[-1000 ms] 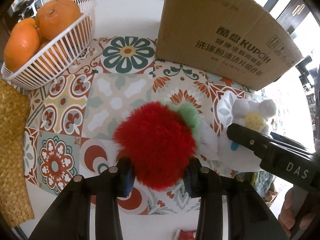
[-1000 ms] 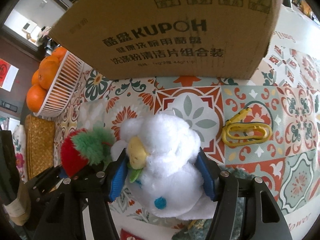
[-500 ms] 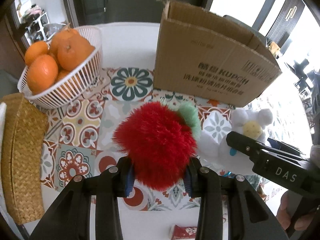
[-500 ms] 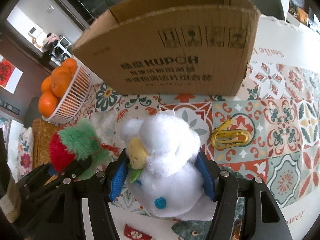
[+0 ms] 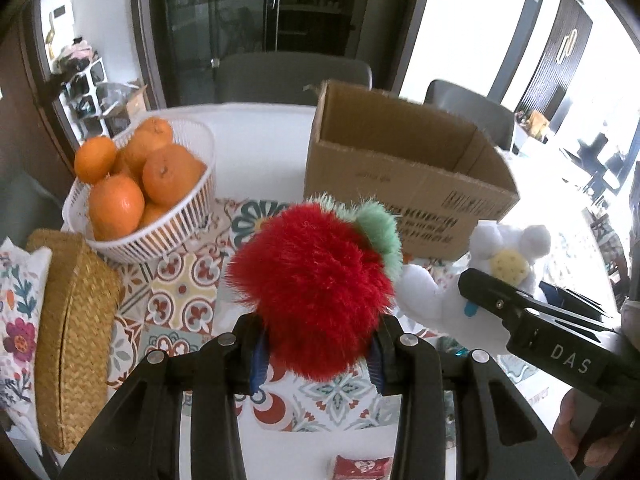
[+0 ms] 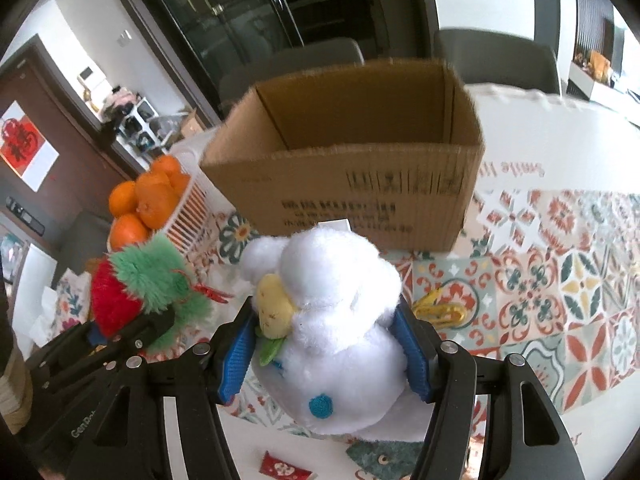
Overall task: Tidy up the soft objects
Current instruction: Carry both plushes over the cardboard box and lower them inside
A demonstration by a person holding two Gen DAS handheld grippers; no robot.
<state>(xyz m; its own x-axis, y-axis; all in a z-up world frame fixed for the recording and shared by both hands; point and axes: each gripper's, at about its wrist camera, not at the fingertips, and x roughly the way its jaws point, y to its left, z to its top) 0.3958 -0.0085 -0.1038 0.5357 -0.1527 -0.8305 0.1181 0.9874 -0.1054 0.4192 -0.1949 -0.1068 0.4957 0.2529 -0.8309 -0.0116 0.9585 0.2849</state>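
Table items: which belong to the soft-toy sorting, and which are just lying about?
Job:
red plush strawberry in left tool
white plush toy in right tool
cardboard box

Lying about:
basket of oranges
woven mat
yellow clip
red packet

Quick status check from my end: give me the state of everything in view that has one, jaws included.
left gripper: jaws shut on the red plush strawberry.
right gripper: jaws shut on the white plush sheep.
red plush strawberry: held off the table.
white plush sheep: held off the table.
cardboard box: upright, top open, no contents visible inside.
white basket: full of oranges.
yellow clip: lying on the patterned cloth.
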